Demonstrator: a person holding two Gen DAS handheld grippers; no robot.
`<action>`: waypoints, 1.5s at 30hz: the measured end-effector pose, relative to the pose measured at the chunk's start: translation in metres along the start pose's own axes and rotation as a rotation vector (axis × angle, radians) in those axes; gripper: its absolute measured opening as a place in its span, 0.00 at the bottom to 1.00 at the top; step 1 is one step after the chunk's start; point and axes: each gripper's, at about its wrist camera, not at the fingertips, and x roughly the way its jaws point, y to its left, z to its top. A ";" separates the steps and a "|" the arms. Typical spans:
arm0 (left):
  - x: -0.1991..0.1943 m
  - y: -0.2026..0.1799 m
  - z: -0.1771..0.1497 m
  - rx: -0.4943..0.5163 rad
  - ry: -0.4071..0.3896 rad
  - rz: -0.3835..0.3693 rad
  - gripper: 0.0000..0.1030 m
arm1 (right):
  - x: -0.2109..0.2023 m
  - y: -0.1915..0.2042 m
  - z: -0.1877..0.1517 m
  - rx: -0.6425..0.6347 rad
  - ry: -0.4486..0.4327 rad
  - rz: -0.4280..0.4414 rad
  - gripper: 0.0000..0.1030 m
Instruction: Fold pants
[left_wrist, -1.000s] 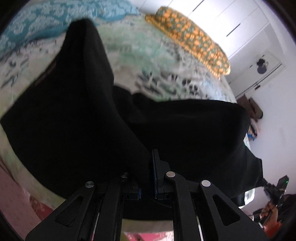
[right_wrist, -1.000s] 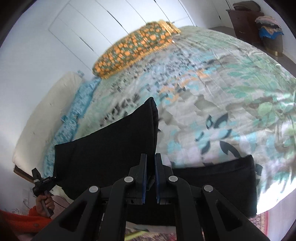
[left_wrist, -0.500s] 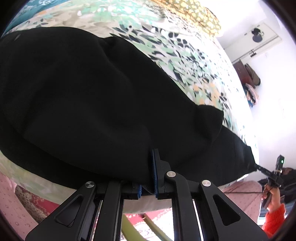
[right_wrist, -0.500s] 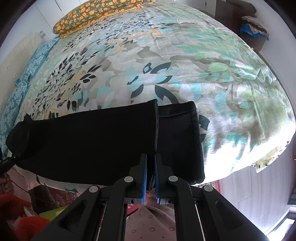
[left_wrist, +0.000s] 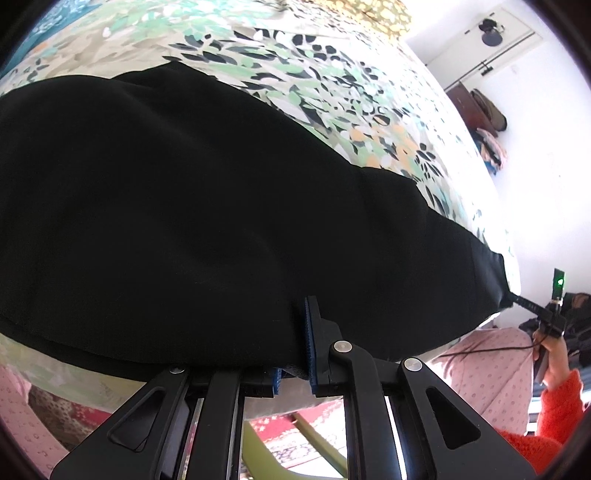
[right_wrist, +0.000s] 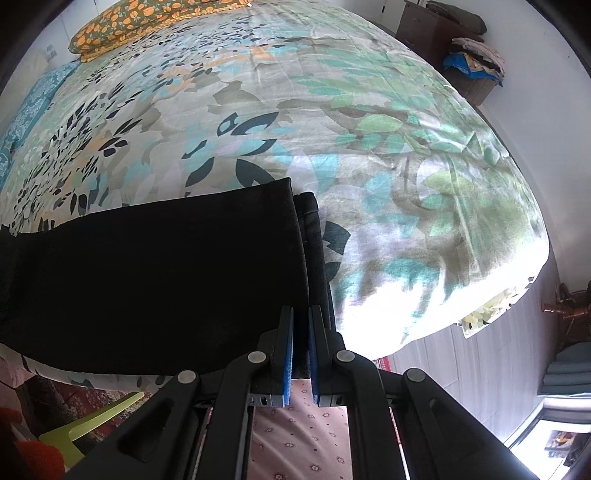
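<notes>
pants (left_wrist: 192, 206): black, laid flat along near edge of bed, one leg folded over the other; hems stacked at r end (right_wrist: 295, 236), top hem set slightly back from lower one, edge of lower leg showing beside it.
bedspread (right_wrist: 303, 110): floral, green/teal/grey w/ black leaves; pants lie on it, rest bare toward far side.
left gripper (left_wrist: 291, 354): nearly closed, blue pads clamped on near edge of pants fabric, waist end; l finger mostly hidden under cloth.
right gripper (right_wrist: 301, 332): nearly closed, narrow gap, blue pads pinching near corner of stacked hems; fabric runs down btwn pads.
right gripper, seen fr left cam (left_wrist: 532, 306): at far hem end of pants, tip touching cloth; held by hand w/ orange sleeve (left_wrist: 554, 391).
pillow (right_wrist: 147, 22): orange-print, at head of bed, well apart fr pants.
dresser (right_wrist: 432, 29): dark wood, by far wall, clothes piled beside.
floor below bed: patterned red rug (left_wrist: 291, 439), green plastic item (right_wrist: 92, 417).
</notes>
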 end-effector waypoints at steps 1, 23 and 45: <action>0.001 0.000 0.001 -0.003 0.003 -0.003 0.09 | 0.001 -0.002 0.000 0.009 0.004 -0.002 0.07; -0.031 0.063 -0.010 -0.218 -0.021 0.024 0.59 | 0.009 0.004 0.003 -0.003 0.052 -0.058 0.07; -0.085 0.153 -0.040 -0.607 -0.204 0.169 0.06 | 0.010 0.005 0.006 0.002 0.048 -0.067 0.07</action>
